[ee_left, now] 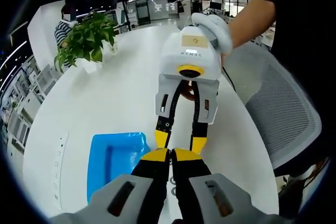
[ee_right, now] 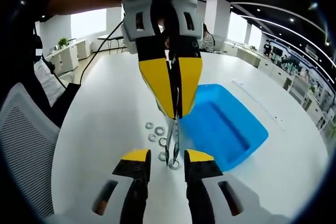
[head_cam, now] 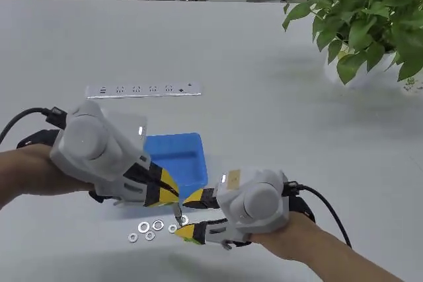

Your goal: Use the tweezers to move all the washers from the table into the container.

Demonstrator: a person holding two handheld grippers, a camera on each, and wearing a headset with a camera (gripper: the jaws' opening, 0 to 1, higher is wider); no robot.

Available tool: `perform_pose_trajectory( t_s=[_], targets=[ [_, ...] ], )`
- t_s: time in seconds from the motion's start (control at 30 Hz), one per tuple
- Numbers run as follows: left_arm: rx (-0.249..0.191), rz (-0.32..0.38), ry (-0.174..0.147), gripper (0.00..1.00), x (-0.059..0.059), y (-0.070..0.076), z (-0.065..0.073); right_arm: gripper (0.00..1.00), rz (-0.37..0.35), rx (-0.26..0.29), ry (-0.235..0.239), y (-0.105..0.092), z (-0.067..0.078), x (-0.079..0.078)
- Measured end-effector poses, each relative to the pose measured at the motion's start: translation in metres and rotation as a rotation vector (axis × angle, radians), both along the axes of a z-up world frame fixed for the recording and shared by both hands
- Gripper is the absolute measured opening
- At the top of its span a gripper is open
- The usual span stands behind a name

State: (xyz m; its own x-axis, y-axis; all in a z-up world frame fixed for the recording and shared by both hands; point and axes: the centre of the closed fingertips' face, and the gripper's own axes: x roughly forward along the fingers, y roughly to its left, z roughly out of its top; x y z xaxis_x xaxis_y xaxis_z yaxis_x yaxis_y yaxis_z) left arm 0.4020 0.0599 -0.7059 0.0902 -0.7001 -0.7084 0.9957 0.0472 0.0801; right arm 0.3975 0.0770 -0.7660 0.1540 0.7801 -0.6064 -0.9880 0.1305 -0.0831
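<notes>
Several small metal washers [head_cam: 151, 230] lie on the white table [head_cam: 264, 117] just in front of the blue container [head_cam: 175, 160]. My left gripper [head_cam: 173, 194] is shut on thin metal tweezers [head_cam: 177, 214], which point down at the washers. In the right gripper view the left gripper [ee_right: 176, 114] comes in from the top, and the tweezers [ee_right: 173, 140] reach a washer [ee_right: 173, 163] beside the container [ee_right: 226, 127]. My right gripper [head_cam: 190, 214] faces the left one. It stands open with the tweezer tips between its jaws [ee_right: 168, 157]. In the left gripper view the jaws [ee_left: 171, 154] are pressed together.
A white power strip [head_cam: 143, 90] lies behind the container. A potted plant [head_cam: 370, 18] stands at the far right. Office chairs stand beyond the table's far edge. A mesh chair [ee_left: 278, 108] is close behind the person. Cables trail from both grippers.
</notes>
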Motion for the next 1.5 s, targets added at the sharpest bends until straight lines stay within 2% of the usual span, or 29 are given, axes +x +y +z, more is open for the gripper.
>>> perform_pose_trajectory(
  t_s=[0.2, 0.53, 0.8, 1.07, 1.37, 1.5],
  targets=[
    [0.001, -0.001, 0.006, 0.06, 0.0008, -0.0006, -0.0007, 0.20, 0.006, -0.004, -0.002, 0.0030, -0.0004, 0.0022],
    [-0.002, -0.015, 0.008, 0.06, -0.0008, -0.0043, -0.0003, 0.13, 0.007, -0.024, -0.007, 0.0047, -0.0042, 0.0065],
    [-0.001, -0.021, 0.004, 0.06, -0.0016, -0.0060, -0.0005, 0.11, 0.010, -0.032, 0.005, 0.0040, -0.0058, 0.0050],
    [0.008, -0.023, -0.001, 0.06, -0.0030, -0.0073, -0.0001, 0.09, -0.017, -0.032, 0.032, 0.0031, -0.0057, 0.0047],
    [0.024, -0.024, -0.014, 0.06, -0.0035, -0.0083, -0.0003, 0.08, -0.014, -0.039, 0.035, 0.0022, -0.0056, 0.0041],
    [0.025, -0.022, -0.009, 0.06, -0.0044, -0.0075, 0.0010, 0.08, -0.017, -0.028, 0.042, 0.0024, -0.0039, 0.0025]
  ],
)
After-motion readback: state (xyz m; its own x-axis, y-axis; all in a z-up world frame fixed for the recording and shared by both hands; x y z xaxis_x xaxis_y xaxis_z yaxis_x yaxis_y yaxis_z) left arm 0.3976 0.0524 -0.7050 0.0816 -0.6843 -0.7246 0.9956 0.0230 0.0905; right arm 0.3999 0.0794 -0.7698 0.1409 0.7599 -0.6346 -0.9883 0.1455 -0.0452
